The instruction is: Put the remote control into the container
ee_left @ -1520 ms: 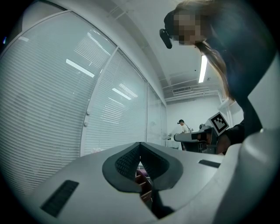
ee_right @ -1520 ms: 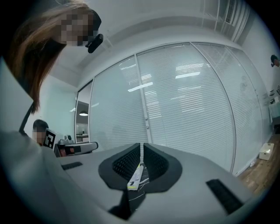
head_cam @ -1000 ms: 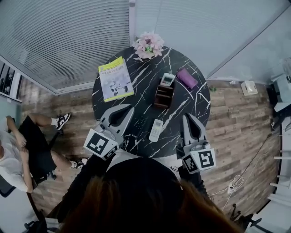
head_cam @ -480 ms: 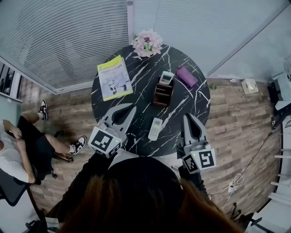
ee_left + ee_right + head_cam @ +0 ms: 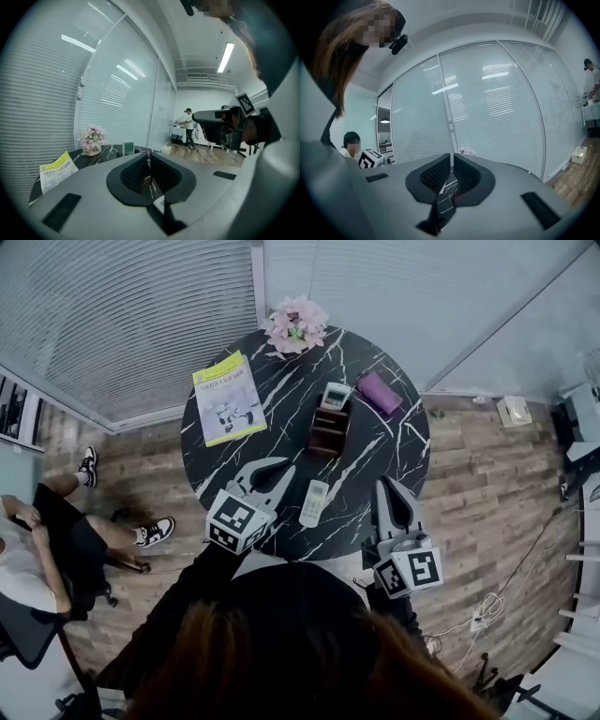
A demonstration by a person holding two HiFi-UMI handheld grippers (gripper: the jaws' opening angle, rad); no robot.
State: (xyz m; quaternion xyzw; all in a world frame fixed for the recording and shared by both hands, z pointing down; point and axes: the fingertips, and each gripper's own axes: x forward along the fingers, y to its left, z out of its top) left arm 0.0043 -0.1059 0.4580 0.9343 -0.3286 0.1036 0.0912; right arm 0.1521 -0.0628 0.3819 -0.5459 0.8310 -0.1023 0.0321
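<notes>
A white remote control lies on the round black marble table, near its front edge. Beyond it stands the brown wooden container, with a small white device upright in its far slot. My left gripper is shut and empty, its tips just left of the remote and angled towards it. In the left gripper view the shut jaws hide most of the remote; only a white corner shows below them. My right gripper hangs shut and empty at the table's right front edge, right of the remote.
A yellow-green booklet lies at the table's left, a pot of pink flowers at the back, a purple object right of the container. A person sits on a chair at the left. Glass walls with blinds stand behind.
My left gripper has sunk and moved right, closer to the white remote, and now covers a dark keypad-like object seen earlier. The right gripper has hardly shifted. The seated person moved their legs.
</notes>
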